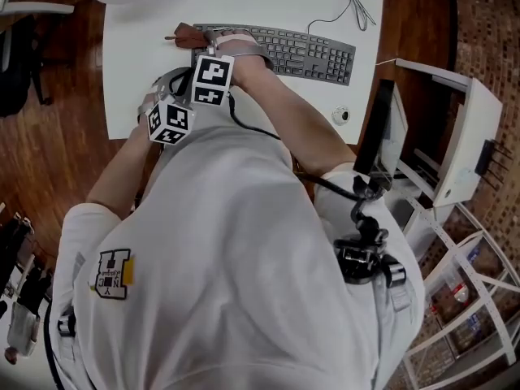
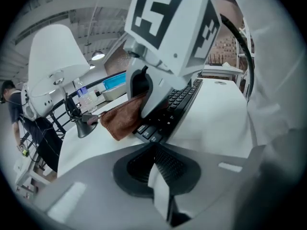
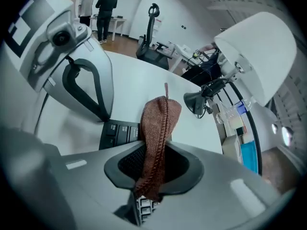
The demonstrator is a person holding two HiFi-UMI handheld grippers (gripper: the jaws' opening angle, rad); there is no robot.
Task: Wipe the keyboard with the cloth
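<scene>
A brown cloth (image 3: pixel 158 128) hangs pinched between the clenched jaws of the right gripper (image 3: pixel 151 188), its free end draped over the left end of the black keyboard (image 1: pixel 302 54), toward the desk's (image 1: pixel 142 31) far-left corner. The keyboard lies along the far side of the white desk, slanting toward its right edge. The left gripper (image 2: pixel 157 178) hovers just beside the right one on the person's near side, its jaws closed together with nothing between them. A small round object (image 1: pixel 341 114) sits near the desk's right edge, and a thin cable (image 1: pixel 354 3) trails off the far edge.
</scene>
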